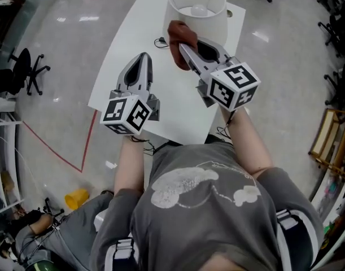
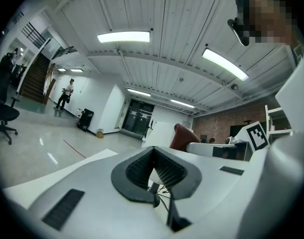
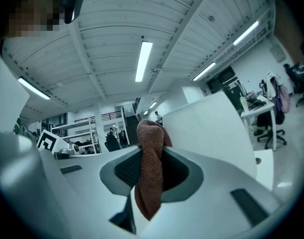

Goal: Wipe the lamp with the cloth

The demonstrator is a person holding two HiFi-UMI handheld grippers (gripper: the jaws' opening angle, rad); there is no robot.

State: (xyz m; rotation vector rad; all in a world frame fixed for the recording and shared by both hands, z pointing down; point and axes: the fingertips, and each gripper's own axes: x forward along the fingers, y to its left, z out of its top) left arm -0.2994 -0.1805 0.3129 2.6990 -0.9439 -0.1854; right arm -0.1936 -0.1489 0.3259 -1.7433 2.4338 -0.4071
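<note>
Now the right gripper (image 1: pixel 181 46) pinches the cloth (image 1: pixel 180 36), hiding the lamp's (image 1: pixel 213 22) 7 o'clock side; the left gripper's (image 1: pixel 143 56) jaws touch, empty.

Lamp (image 1: pixel 196 13) on table (image 1: pixel 132 41), cloth (image 1: pixel 180 34) against its near side (in right gripper (image 1: pixel 183 49)), left gripper (image 1: pixel 143 57) leftward

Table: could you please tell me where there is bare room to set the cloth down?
Bare table: the strip between left gripper and right gripper, and the far-left corner beside the lamp. Crowded: round the lamp, with cloth and cable.
</note>
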